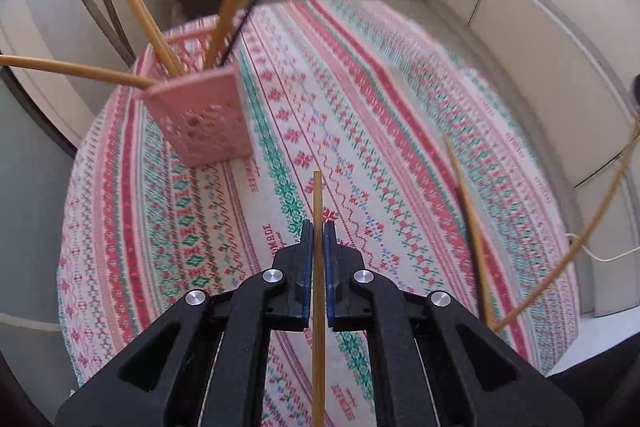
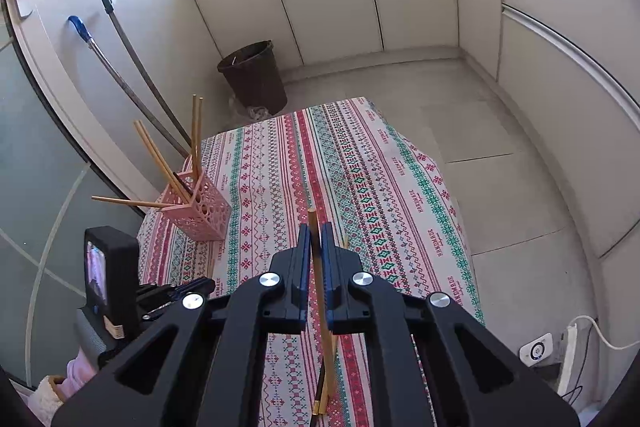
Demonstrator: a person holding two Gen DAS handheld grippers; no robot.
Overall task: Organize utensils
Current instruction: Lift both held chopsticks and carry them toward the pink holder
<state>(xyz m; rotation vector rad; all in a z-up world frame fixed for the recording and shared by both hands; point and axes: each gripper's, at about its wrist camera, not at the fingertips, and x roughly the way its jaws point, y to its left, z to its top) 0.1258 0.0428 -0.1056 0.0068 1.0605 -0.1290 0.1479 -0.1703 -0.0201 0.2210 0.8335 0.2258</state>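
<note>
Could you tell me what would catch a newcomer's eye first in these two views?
Probably the bright patterned tablecloth that fills the middle of both views. Next comes the pink perforated holder near the cloth's far left corner, with chopsticks fanning out of it. Close to each camera, the left gripper and the right gripper each pinch a single wooden chopstick upright between the jaws.

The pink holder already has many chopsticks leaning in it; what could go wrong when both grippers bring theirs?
1. The pink holder stands near the table's corner with sticks leaning outward; a bump might tip it off.
2. The left gripper pinches its chopstick near one end, so it may swivel.
3. The right gripper holds a chopstick above others lying loose.
</note>
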